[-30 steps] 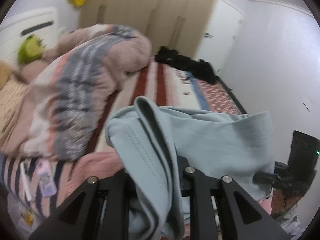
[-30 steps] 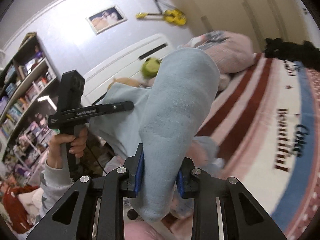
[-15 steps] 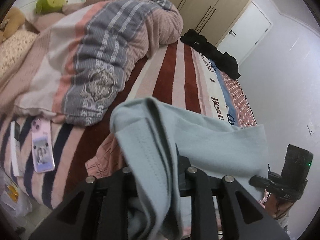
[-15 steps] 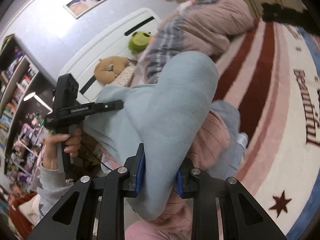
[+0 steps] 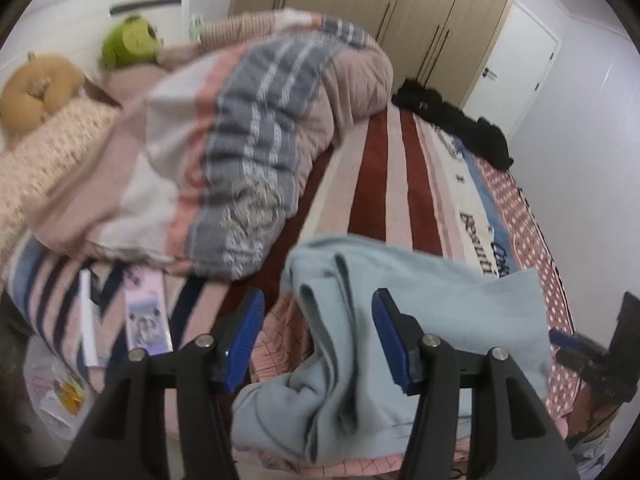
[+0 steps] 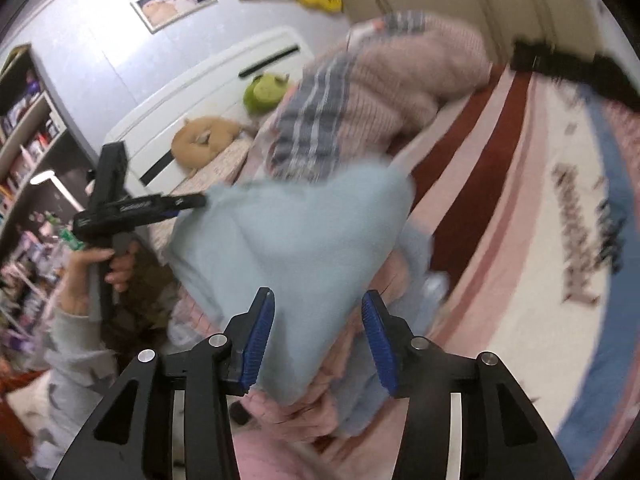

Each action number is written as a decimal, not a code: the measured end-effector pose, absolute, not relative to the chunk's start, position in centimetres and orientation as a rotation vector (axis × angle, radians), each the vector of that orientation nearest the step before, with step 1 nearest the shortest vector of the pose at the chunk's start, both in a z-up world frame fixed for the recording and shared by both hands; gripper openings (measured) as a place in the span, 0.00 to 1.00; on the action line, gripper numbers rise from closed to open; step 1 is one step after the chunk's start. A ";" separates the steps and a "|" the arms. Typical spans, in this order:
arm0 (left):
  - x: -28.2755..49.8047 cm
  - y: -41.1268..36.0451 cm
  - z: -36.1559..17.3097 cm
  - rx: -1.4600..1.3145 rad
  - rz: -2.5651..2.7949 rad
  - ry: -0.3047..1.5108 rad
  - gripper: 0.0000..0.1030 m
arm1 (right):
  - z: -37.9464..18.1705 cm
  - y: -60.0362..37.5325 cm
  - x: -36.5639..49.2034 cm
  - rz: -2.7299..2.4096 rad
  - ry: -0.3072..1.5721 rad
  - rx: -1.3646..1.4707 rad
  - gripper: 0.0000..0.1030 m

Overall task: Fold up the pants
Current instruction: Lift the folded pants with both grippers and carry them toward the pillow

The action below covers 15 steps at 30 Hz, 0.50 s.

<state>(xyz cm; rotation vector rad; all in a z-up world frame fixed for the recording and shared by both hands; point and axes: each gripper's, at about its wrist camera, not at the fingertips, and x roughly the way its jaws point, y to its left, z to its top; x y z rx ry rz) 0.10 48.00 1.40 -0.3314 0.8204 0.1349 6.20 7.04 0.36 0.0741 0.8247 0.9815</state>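
Note:
The light blue pants lie bunched at the near edge of the bed, on top of pink checked clothes. My left gripper is open, its blue pads on either side of a fold of the pants. My right gripper is open too, with the pants loose between its pads. The left gripper also shows in the right wrist view, at the pants' far corner.
A rumpled striped duvet covers the bed's left half. A phone and a white strip lie near the left edge. Black clothing lies at the far end. Plush toys sit by the headboard. The striped bedspread stretches ahead.
Both grippers have opened and let go of the pants. The pants have dropped onto the pile at the bed's edge.

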 end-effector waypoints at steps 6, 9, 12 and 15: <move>0.0 44.4 2.4 -0.313 -0.021 0.777 0.50 | 3.3 7.8 5.1 1.094 0.742 0.077 0.41; 0.8 43.3 0.3 -0.281 -0.030 0.837 0.50 | 2.0 9.8 4.4 1.128 0.780 0.017 0.41; 1.2 44.1 -2.5 -0.315 -0.005 0.895 0.50 | -0.1 10.5 4.5 1.113 0.838 -0.008 0.39; 1.1 44.7 -4.1 -0.347 -0.004 0.905 0.50 | -1.6 10.2 4.8 1.100 0.842 -0.007 0.39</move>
